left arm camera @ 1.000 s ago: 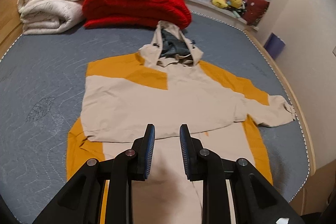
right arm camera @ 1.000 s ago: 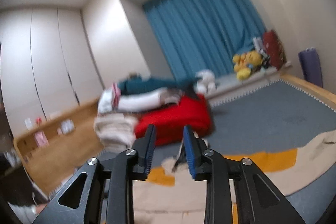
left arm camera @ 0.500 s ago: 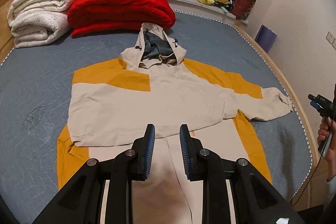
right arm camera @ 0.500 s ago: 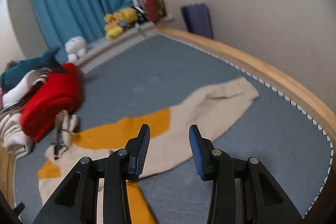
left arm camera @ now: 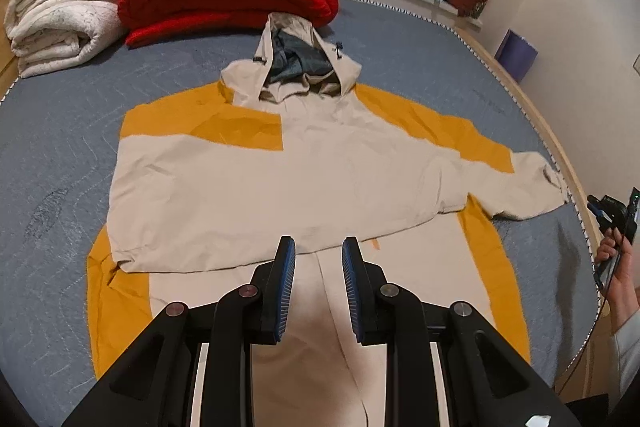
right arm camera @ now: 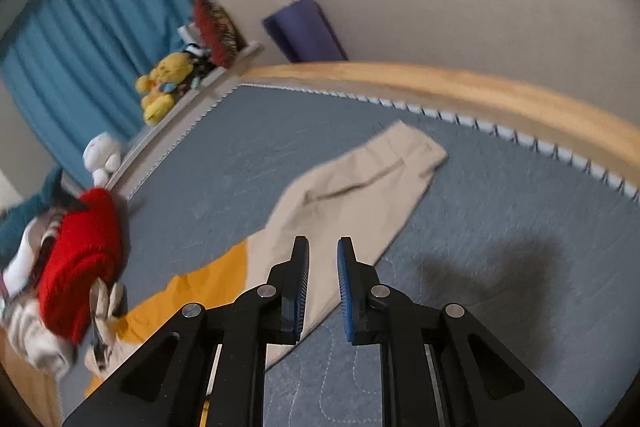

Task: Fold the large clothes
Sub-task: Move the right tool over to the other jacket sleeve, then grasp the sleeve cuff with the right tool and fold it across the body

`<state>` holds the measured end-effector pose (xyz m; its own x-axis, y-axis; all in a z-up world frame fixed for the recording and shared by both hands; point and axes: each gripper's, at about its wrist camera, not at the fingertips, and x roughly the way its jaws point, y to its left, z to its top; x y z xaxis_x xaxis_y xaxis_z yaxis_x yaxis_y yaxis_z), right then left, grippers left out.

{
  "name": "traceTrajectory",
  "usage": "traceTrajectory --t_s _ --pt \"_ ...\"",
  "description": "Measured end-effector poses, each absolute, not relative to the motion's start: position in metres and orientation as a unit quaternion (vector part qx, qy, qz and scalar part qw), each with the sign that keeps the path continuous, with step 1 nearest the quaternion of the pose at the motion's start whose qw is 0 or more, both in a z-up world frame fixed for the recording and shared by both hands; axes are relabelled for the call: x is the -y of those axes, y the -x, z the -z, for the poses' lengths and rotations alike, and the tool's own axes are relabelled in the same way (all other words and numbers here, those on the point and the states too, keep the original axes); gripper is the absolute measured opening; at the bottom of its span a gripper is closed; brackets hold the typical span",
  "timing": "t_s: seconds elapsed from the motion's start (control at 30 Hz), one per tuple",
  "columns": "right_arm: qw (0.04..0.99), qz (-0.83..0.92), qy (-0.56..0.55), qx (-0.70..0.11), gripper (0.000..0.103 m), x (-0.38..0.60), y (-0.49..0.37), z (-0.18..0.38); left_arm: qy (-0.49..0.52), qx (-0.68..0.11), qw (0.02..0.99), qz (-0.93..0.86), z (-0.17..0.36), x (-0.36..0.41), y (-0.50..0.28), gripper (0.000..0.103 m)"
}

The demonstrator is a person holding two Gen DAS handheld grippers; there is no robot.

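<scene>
The jacket is soft and light; we take its sleeve cuff at one o'clock with the right gripper, whose fingers have just been closing, empty; the left gripper fingers are apart.

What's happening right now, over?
Both tongs empty: left above jacket, right just narrowed, over outstretched sleeve. Other sleeve folded. Nothing blocking.

jacket hem cut off, folded bedding blurred, perhaps blankets

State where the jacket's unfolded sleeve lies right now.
In the right wrist view, the sleeve stretches across the grey mattress toward the wooden bed rail, just beyond the right gripper.
</scene>
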<state>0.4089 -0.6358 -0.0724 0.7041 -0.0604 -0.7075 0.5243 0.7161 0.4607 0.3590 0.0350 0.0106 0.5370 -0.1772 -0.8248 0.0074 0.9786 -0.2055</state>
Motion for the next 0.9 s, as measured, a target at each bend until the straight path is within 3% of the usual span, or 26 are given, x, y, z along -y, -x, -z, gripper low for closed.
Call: traceTrajectory --t_s 0.47,0.9 --pt "0.785 0.154 -0.429 -0.420 0.020 0.667 -0.468 0.205 0.074 -0.498 0.863 0.037 0.016 -0.033 -0.381 0.022" --pt "0.777 0.162 -0.471 -0.386 0.024 0.682 -0.473 0.228 0.077 -0.503 0.860 0.035 0.020 -0.036 -0.383 0.022"
